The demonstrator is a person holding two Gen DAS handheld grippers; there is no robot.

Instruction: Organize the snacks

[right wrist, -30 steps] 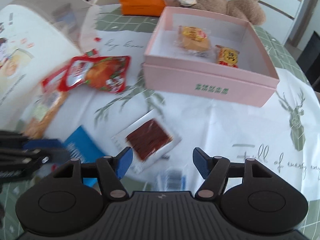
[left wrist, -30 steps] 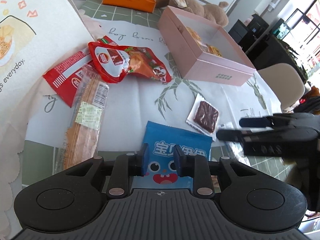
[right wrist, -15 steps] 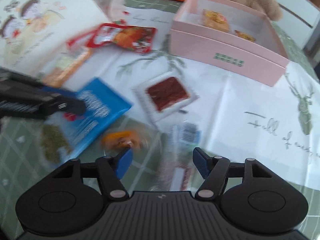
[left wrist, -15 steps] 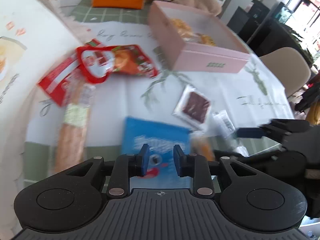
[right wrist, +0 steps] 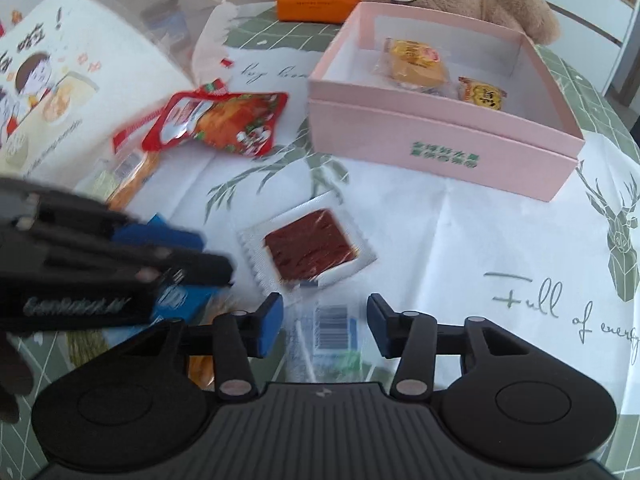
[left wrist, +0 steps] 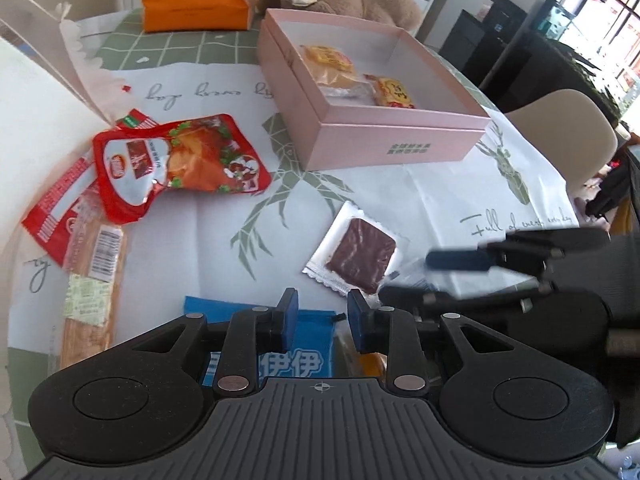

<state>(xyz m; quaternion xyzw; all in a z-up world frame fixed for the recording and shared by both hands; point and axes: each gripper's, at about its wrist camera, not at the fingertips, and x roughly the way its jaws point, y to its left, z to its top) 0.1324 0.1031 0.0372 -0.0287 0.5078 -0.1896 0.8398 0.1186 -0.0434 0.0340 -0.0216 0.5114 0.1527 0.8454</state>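
Snacks lie scattered over the cloth-covered surface [left wrist: 420, 184]. A pink box [right wrist: 440, 148] stands open toward the far edge, holding two yellow wrapped cakes [right wrist: 416, 65], with an orange pouch [left wrist: 196, 6] and a brown plush toy [right wrist: 480, 2] behind it. Toward the left edge, beside a large white printed bag [right wrist: 60, 92], lie a red chicken-snack pouch [left wrist: 176, 164] overlapping a flat red packet [left wrist: 52, 208], and a long clear-wrapped orange stick [left wrist: 90, 300] reaching toward the near edge. A clear packet with a dark red square inside [left wrist: 358, 256] lies near the middle, in front of the box.

At the near edge, the left gripper [left wrist: 319, 322] has its jaws drawn narrow over a blue snack packet [left wrist: 288, 364]; the packet sits between and beneath them, but I cannot tell whether the pads actually press on it. An orange-wrapped item [left wrist: 370, 366] lies just to the right of the blue packet.

The right gripper [right wrist: 324, 330] hovers just beside the left one, its jaws closing with a clear packet bearing a barcode [right wrist: 332, 328] between them; the pads stand apart from its edges, not pressing it.
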